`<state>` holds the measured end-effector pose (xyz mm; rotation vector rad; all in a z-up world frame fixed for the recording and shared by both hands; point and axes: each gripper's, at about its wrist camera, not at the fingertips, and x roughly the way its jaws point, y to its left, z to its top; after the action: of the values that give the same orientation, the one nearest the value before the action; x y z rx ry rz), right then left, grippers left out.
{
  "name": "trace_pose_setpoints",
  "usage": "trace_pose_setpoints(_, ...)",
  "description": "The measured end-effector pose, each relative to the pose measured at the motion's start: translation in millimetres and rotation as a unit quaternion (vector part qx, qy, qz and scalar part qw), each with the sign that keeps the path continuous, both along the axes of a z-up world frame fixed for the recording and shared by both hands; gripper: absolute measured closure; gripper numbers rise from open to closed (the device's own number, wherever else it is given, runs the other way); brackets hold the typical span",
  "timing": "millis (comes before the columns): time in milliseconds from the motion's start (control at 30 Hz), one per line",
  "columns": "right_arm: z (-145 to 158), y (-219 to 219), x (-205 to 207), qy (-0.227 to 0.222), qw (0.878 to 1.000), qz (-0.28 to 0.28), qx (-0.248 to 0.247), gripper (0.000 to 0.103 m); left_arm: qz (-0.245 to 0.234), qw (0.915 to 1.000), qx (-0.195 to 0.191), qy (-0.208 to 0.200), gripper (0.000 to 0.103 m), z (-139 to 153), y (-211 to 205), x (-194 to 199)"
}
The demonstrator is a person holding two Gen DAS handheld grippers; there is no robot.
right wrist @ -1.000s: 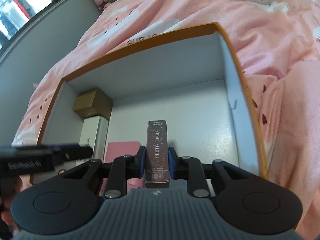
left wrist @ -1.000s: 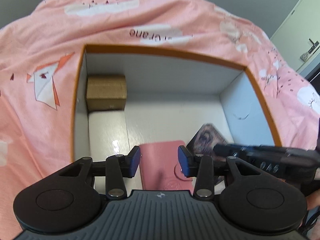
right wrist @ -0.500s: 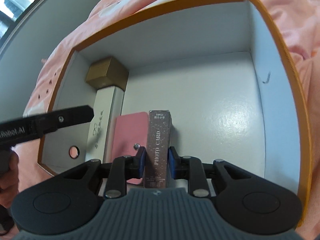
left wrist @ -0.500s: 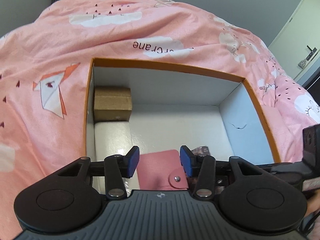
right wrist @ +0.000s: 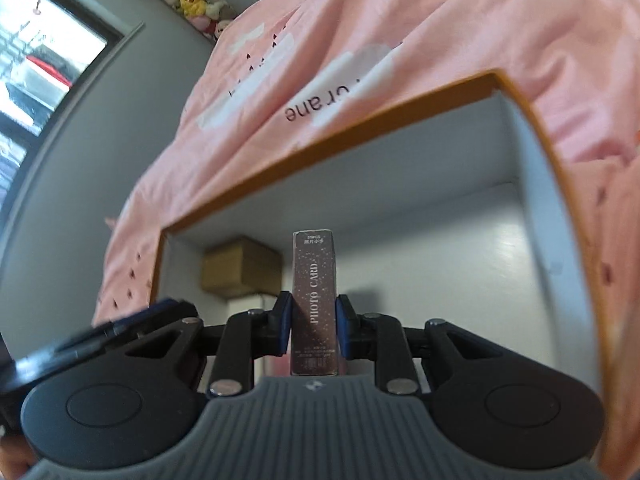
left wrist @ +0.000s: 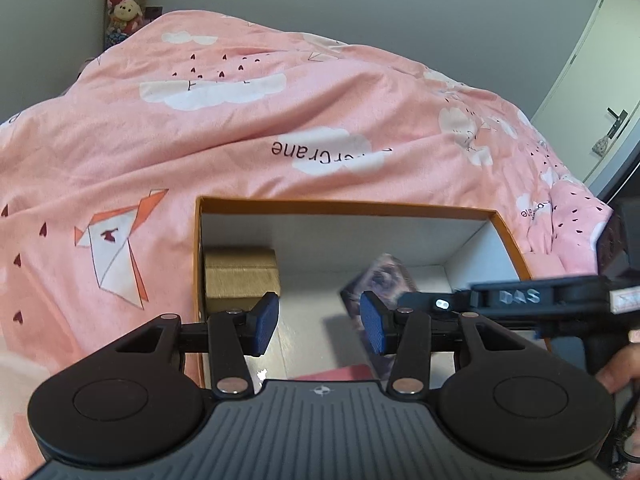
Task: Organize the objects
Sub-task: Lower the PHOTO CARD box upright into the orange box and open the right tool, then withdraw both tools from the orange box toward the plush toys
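Photo-card box (right wrist: 315, 300) clamped in right gripper (right wrist: 314, 326) fingers; left gripper (left wrist: 318, 324) fingers released.

The pink wallet (left wrist: 340, 372) is mostly hidden behind the left hand-held gripper (left wrist: 318, 322).

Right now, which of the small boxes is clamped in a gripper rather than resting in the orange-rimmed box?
The dark sparkly PHOTO CARD box, upright between the right gripper's pads. The gold-brown box sits in the far left corner, untouched.

Dark photo-card box (right wrist: 314, 300) upright over orange-rimmed box (right wrist: 332, 130)
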<state>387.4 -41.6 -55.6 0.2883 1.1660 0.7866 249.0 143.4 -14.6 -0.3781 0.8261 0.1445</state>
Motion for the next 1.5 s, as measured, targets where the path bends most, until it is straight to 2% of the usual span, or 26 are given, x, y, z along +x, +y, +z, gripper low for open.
trace_pose_setpoints(233,-21.6,41.5,16.2,0.025,1.0,0.001,0.01,0.079,0.001,1.0,0.001,0.002,0.05,-6.0,6.9,7.0)
trace_pose_setpoints(433,-37.1,57.7,22.8,0.046,0.999,0.023,0.003,0.078,0.0,1.0,0.002,0.007,0.05,-10.9,11.0,8.9)
trace_pose_setpoints(533,-36.2,57.8,19.9,0.029,0.999,0.03,-0.035,0.074,-0.009,0.9999,0.001,0.007,0.05,-12.0,8.6,10.0)
trace_pose_setpoints(667,-33.0,60.5,19.5,-0.006,0.995,0.038,-0.087,0.07,-0.019,0.9995,0.022,0.009,0.05,-13.2,1.5,11.4)
trace_pose_setpoints(833,-34.9,65.3,18.3,-0.013,0.993,0.057,-0.106,0.072,-0.026,0.9992,0.027,0.017,0.05,-15.6,-0.8,12.7)
trace_pose_setpoints(900,-35.8,67.0,18.2,-0.014,0.992,0.062,-0.106,0.08,-0.025,0.9991,0.029,0.019,0.05,-16.2,-0.2,12.7)
trace_pose_setpoints(1033,-38.2,70.3,14.9,-0.01,0.993,0.078,-0.091,0.087,-0.025,0.9988,0.035,0.022,0.05,-16.5,-0.3,11.9)
trace_pose_setpoints(1233,-33.0,76.4,13.0,-0.039,0.99,0.103,-0.088,0.09,-0.028,0.9986,0.035,0.027,0.05,-16.2,-3.8,8.2)
trace_pose_setpoints(1367,-23.6,71.9,8.8,-0.049,0.991,0.099,-0.082,0.089,-0.034,0.9986,0.035,0.02,0.05,-9.1,-9.0,-0.4)
trace_pose_setpoints(1500,0.1,58.2,-8.1,-0.078,0.99,0.099,-0.069,0.088,-0.069,0.9972,0.023,-0.014,0.049,7.3,-22.2,-17.7)
